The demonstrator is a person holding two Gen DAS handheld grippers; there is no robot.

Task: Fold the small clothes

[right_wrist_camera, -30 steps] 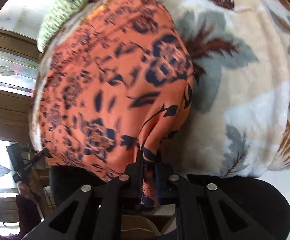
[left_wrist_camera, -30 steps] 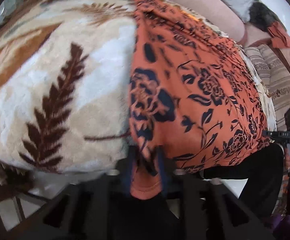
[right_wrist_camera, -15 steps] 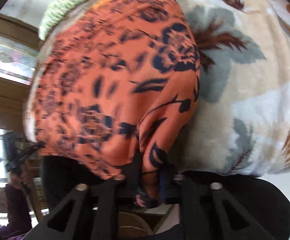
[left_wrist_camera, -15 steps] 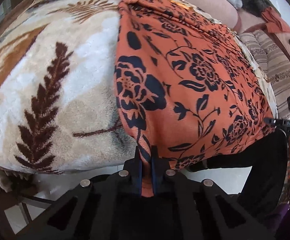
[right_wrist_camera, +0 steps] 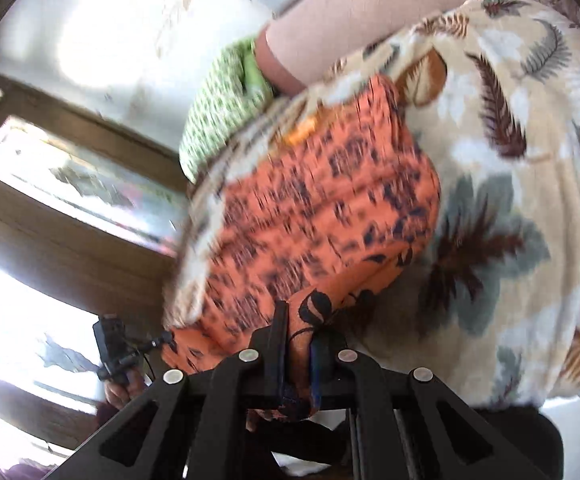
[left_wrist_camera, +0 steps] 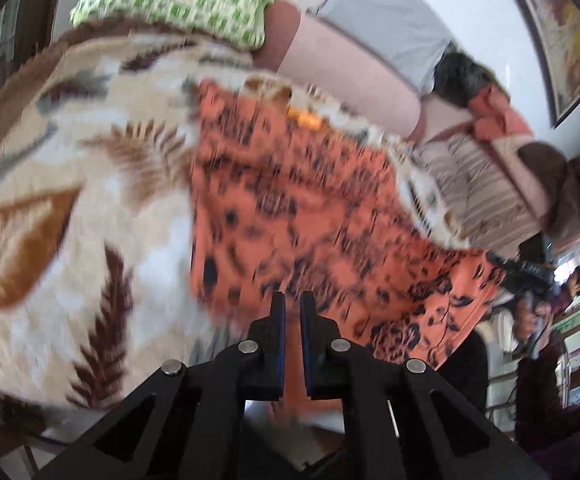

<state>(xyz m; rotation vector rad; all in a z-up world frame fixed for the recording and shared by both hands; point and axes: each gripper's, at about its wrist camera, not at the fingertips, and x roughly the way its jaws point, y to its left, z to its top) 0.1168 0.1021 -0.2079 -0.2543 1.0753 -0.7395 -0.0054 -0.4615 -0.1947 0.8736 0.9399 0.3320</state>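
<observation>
An orange garment with a dark floral print (left_wrist_camera: 310, 216) lies spread on a leaf-patterned fleece blanket (left_wrist_camera: 70, 184). My left gripper (left_wrist_camera: 292, 304) sits over the garment's near edge. Its jaws stand a narrow gap apart, and the orange cloth behind shows through the gap. My right gripper (right_wrist_camera: 298, 320) is shut on the garment's near corner (right_wrist_camera: 318, 304), which bunches up between the fingers. The garment (right_wrist_camera: 322, 208) stretches away from it in the right wrist view. Both views are motion-blurred.
A green-and-white knitted cushion (left_wrist_camera: 178, 0) lies at the blanket's far edge, also visible in the right wrist view (right_wrist_camera: 222, 112). A pink bolster (left_wrist_camera: 350, 76) and striped cushions (left_wrist_camera: 478, 192) lie beyond. A wooden window frame (right_wrist_camera: 70, 200) stands at left.
My left gripper has let go of the garment's corner and its jaws have parted slightly. Both grippers have moved forward, carrying the near edge over the garment. The right gripper still holds its corner.
</observation>
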